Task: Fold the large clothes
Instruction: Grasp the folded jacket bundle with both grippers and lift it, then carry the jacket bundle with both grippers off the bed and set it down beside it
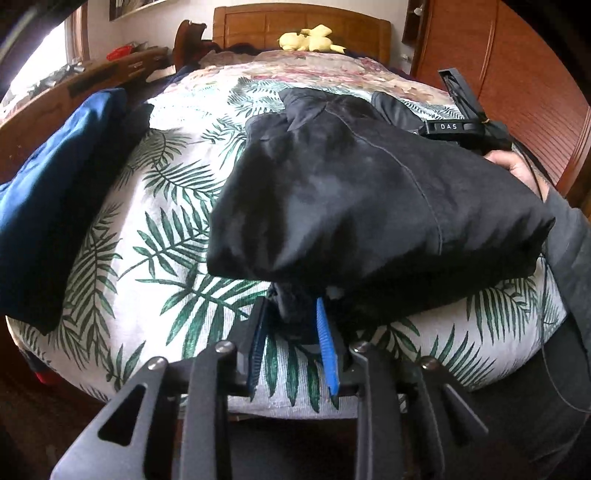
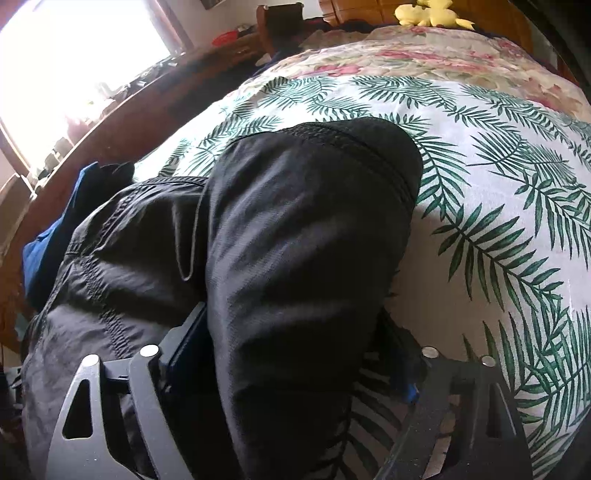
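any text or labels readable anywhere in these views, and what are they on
"DAS": white letters on the right gripper's black body, beyond the black garment, left wrist view.
Framed picture on the wall: any text too blurred to read.
Right wrist view: no text.

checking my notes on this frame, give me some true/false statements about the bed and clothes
1. The black garment lies on a leaf-print cover. True.
2. A yellow plush sits near the headboard. True.
3. The blue garment lies on top of the black one. False: it lies apart, at the bed's left edge.
4. The left gripper is empty. False: dark fabric sits between its fingers.
5. The plush is red. False: yellow.
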A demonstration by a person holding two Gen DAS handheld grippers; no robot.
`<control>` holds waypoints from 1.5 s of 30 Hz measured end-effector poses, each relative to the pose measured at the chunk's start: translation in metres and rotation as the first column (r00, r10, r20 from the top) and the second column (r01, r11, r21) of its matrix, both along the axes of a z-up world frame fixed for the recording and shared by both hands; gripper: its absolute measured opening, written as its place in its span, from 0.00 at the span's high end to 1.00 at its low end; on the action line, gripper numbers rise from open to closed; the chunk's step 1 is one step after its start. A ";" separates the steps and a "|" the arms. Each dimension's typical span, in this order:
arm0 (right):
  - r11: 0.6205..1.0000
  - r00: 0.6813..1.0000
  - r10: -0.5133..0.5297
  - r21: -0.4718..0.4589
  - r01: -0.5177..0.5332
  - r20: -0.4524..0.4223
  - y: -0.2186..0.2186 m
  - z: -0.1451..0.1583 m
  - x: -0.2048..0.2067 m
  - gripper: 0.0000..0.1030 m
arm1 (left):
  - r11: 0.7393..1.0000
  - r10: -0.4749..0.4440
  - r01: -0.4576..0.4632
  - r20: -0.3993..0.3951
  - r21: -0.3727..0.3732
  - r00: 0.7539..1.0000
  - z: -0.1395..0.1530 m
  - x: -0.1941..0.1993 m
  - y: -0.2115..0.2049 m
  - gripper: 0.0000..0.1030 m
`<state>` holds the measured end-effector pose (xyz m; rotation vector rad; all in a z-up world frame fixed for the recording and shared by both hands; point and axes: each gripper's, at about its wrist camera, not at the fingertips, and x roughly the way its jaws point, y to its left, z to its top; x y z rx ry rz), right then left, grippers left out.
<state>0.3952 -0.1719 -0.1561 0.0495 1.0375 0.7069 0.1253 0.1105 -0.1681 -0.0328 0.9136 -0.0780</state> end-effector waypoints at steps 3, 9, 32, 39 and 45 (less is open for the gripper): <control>1.000 1.000 0.006 0.011 -0.006 0.009 0.000 0.003 -0.003 0.37 | 1.000 -0.008 0.008 0.011 0.027 1.000 -0.001 0.001 -0.004 0.76; 1.000 0.994 0.004 0.005 -0.005 0.108 -0.001 0.025 -0.018 0.64 | 0.999 -0.034 0.035 0.090 -0.007 0.995 0.007 -0.003 -0.001 0.95; 0.990 0.885 0.101 0.040 -0.133 0.455 0.171 0.211 -0.067 0.77 | 0.982 0.177 -0.185 0.442 -0.026 0.879 0.143 -0.058 0.187 0.96; 0.956 0.853 0.173 0.123 -0.265 0.493 0.307 0.255 -0.077 0.77 | 0.922 0.313 -0.383 0.493 0.045 0.812 0.178 -0.074 0.286 0.96; 0.935 0.902 0.190 0.210 -0.287 0.388 0.400 0.235 -0.057 0.77 | 0.857 0.438 -0.511 0.438 0.060 0.785 0.159 -0.069 0.365 0.96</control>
